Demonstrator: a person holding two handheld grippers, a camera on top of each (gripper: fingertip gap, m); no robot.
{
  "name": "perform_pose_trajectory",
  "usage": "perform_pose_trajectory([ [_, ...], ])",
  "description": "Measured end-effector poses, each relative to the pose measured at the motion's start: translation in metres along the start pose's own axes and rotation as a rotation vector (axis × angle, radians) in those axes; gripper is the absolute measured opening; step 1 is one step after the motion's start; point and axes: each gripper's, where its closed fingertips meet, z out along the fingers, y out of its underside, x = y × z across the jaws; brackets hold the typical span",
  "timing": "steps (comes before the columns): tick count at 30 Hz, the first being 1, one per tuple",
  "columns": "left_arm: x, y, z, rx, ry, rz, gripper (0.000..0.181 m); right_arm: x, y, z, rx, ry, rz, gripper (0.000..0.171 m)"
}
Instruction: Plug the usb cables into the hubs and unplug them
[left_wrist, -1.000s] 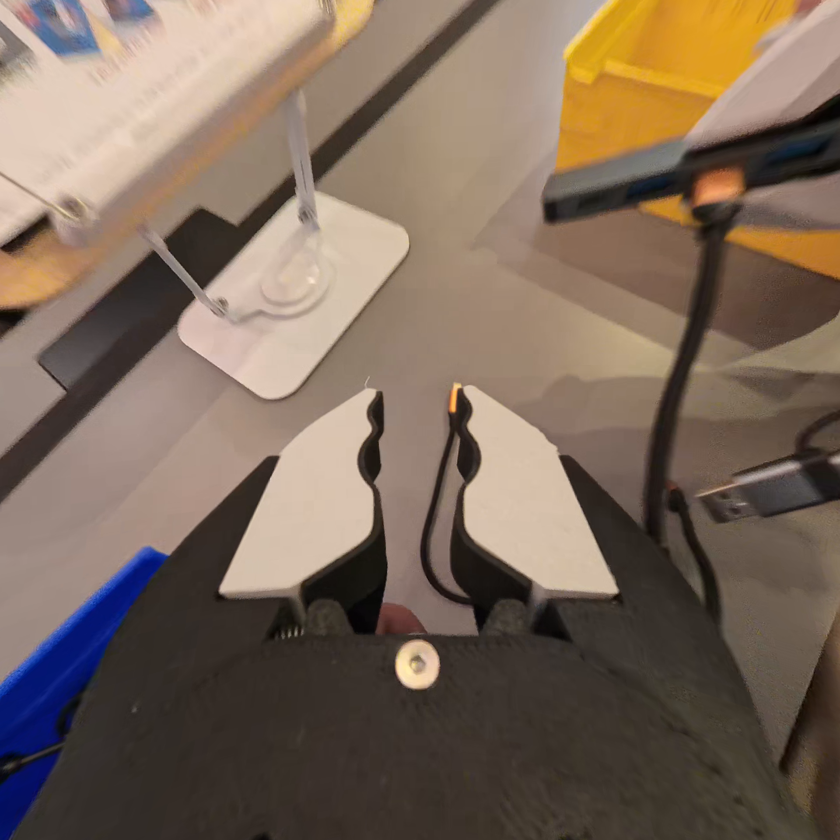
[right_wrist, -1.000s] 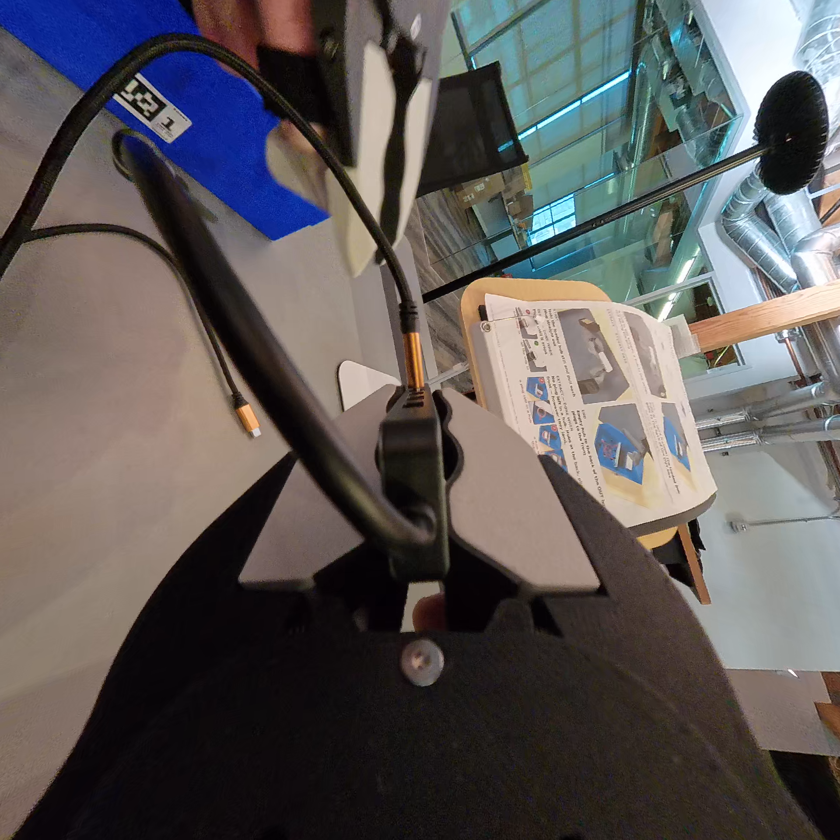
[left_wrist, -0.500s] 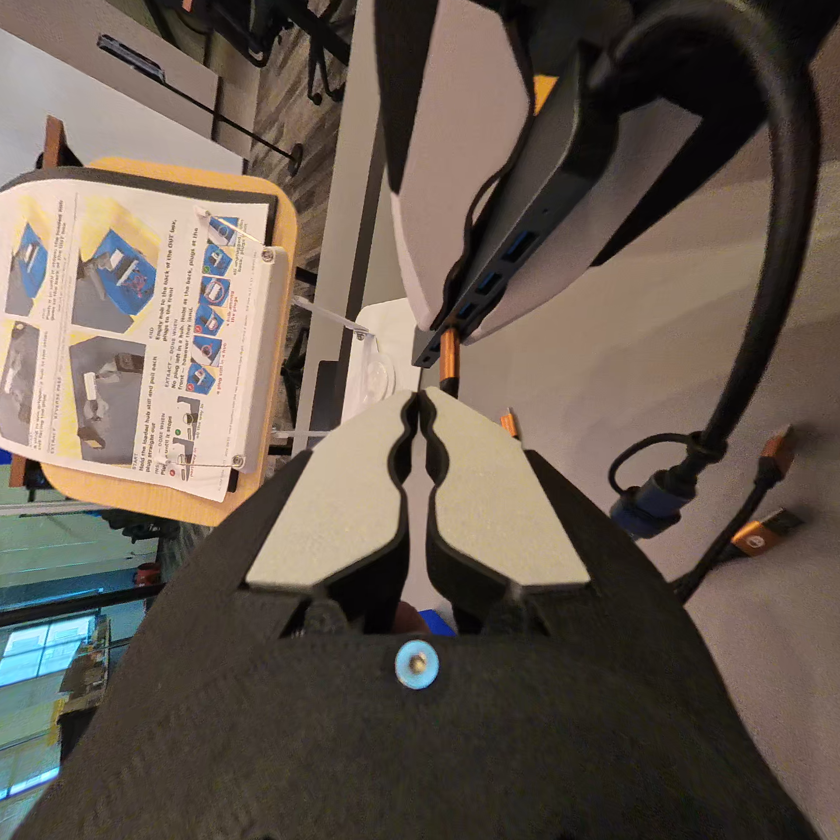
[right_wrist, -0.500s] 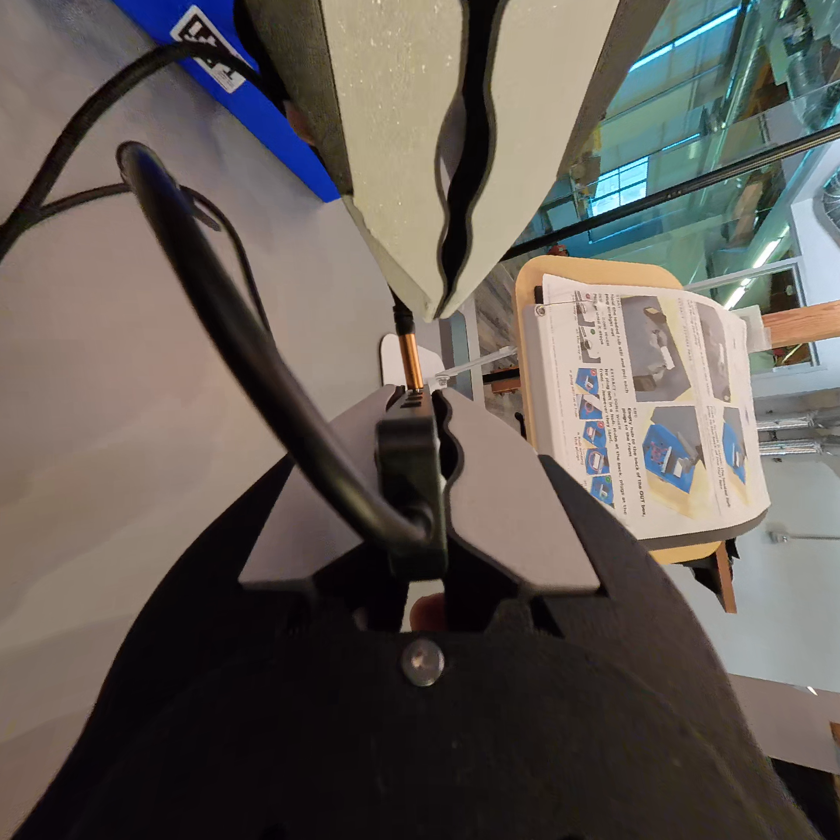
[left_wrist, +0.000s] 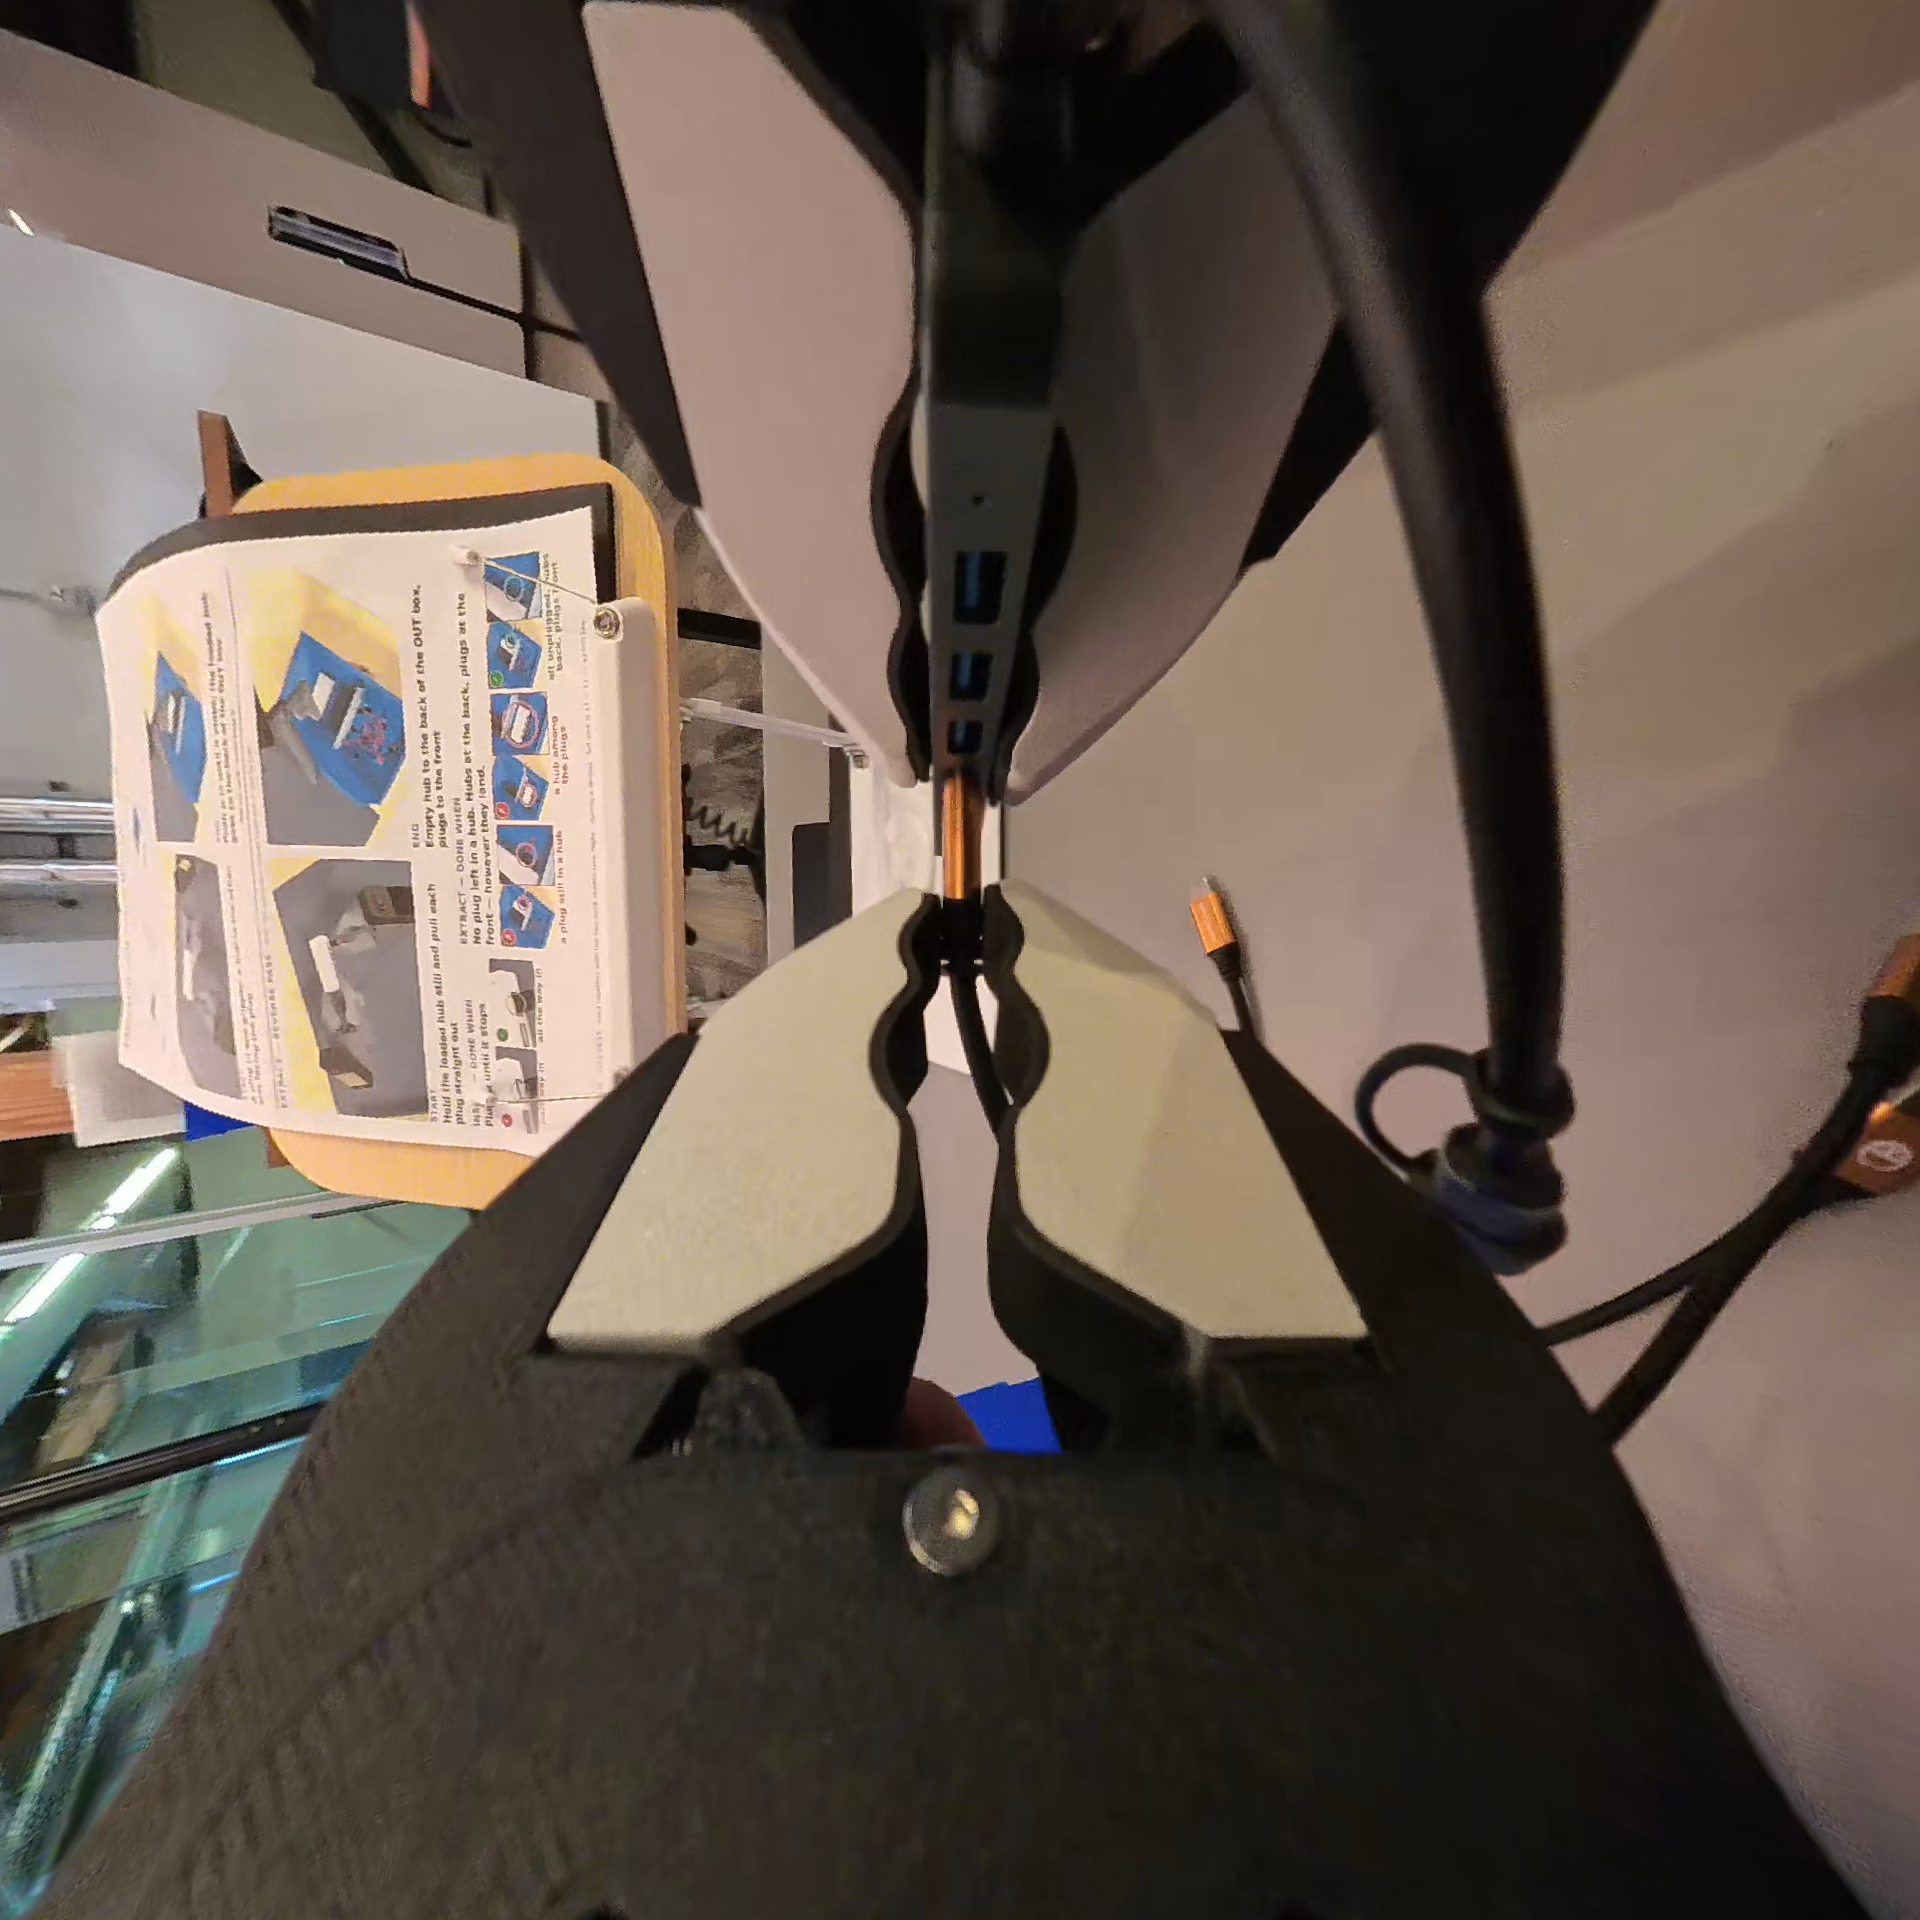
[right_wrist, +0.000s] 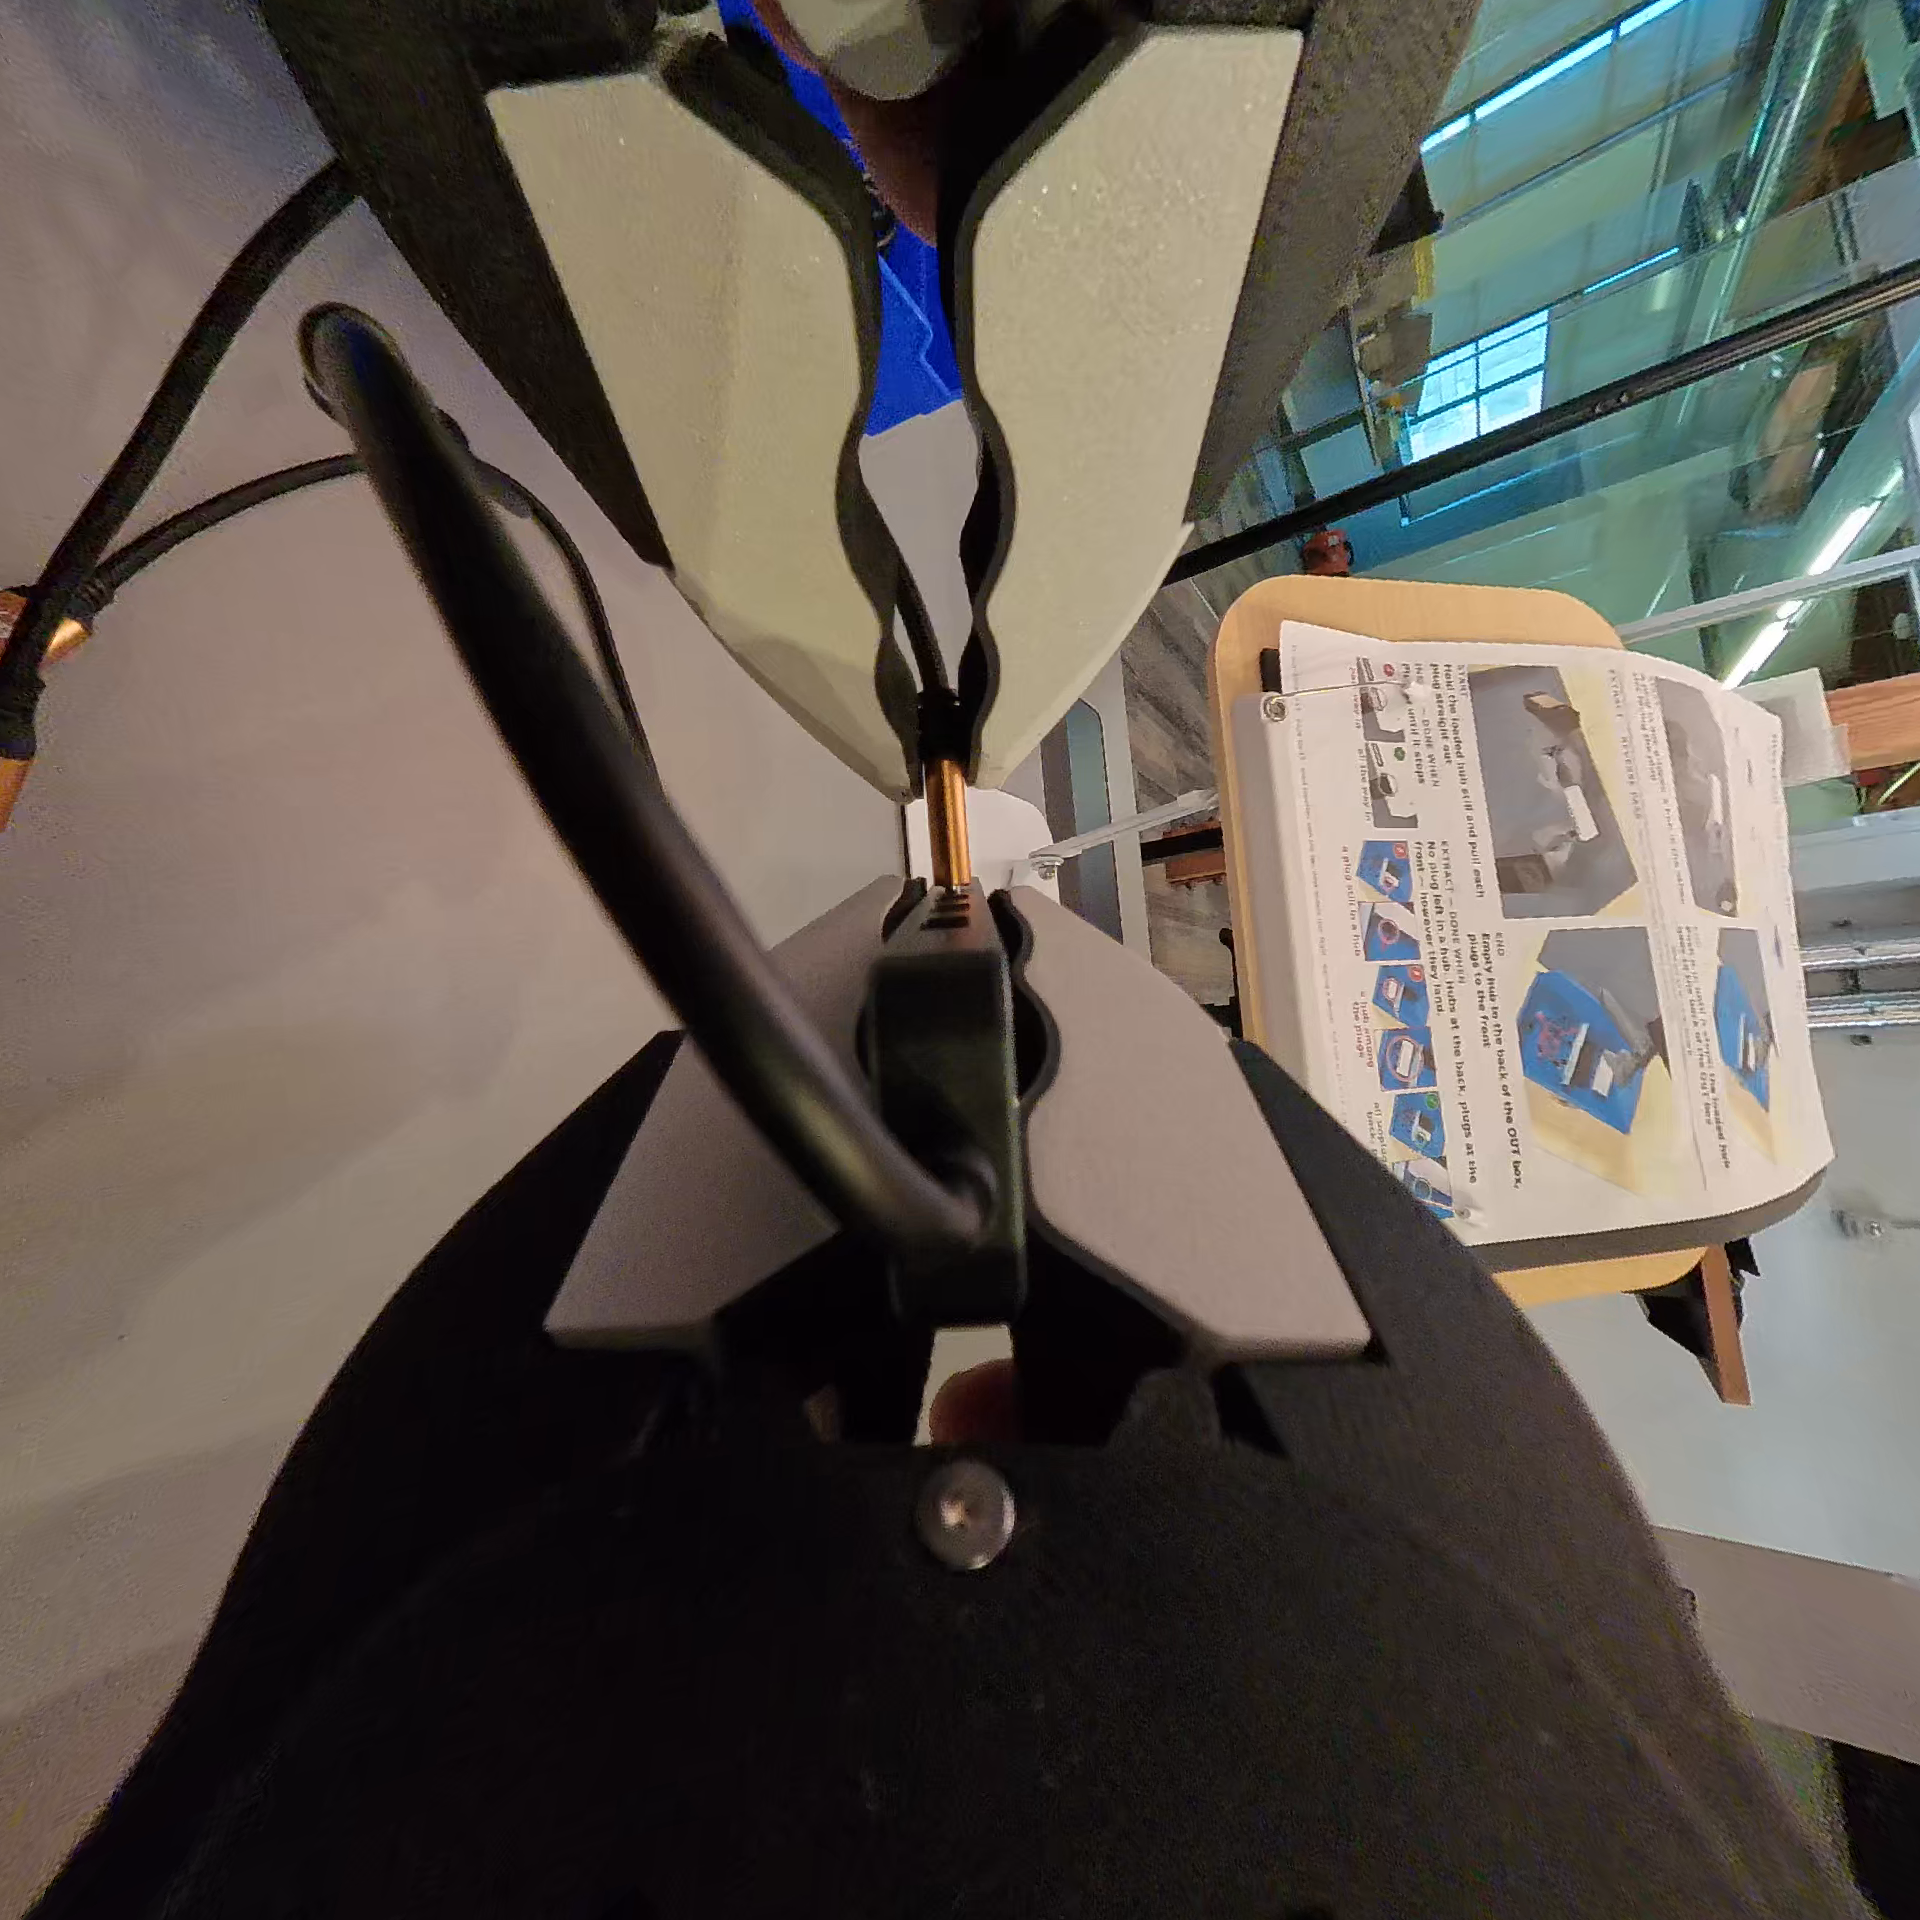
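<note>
Left gripper (left_wrist: 957, 928) fingers pinch orange plug (left_wrist: 958, 844) cable; right gripper (right_wrist: 951, 914) fingers clamp hub (right_wrist: 943, 1049).

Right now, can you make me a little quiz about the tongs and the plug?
1. True or false: the right tongs are shut on the hub.
2. What do the left tongs pinch? A) the orange plug's cable B) the paper sheet C) a blue box
3. Fill in: the hub shows three empty ports coloured ____.

Key: 1 true; 2 A; 3 blue.
</note>
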Motion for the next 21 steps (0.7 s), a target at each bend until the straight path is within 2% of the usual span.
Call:
perform_pose_trajectory([
  [6, 0.001, 0.002, -0.009, -0.005, 0.058, -0.001, 0.008, -0.001, -0.008, -0.002, 0.026, -0.016, 0.034, 0.012],
  [7, 0.000, 0.007, -0.011, -0.028, 0.062, -0.001, 0.007, 0.000, -0.003, -0.002, -0.006, -0.011, 0.029, 0.012],
  [8, -0.010, 0.026, -0.013, -0.121, 0.014, 0.020, 0.008, 0.002, 0.014, -0.002, -0.079, -0.004, 0.009, 0.012],
  [9, -0.019, 0.040, -0.018, -0.140, 0.002, -0.013, 0.007, 0.006, 0.028, -0.006, -0.092, 0.005, 0.053, 0.012],
  [10, -0.024, 0.044, -0.025, -0.099, 0.016, -0.090, 0.007, 0.012, 0.035, -0.010, -0.071, 0.019, 0.112, 0.012],
  [12, -0.033, 0.049, -0.032, -0.111, 0.001, -0.106, 0.007, 0.021, 0.034, -0.013, -0.065, 0.038, 0.108, 0.012],
  [15, -0.022, 0.042, -0.020, -0.099, 0.034, -0.166, 0.007, 0.018, 0.033, -0.010, -0.083, 0.024, 0.095, 0.012],
  [20, 0.025, 0.066, 0.019, -0.172, 0.177, -0.285, 0.008, 0.015, 0.042, -0.016, -0.076, -0.011, 0.096, 0.011],
  [21, 0.029, 0.076, 0.026, -0.204, 0.165, -0.282, 0.009, 0.015, 0.041, -0.017, -0.064, -0.015, 0.097, 0.012],
])
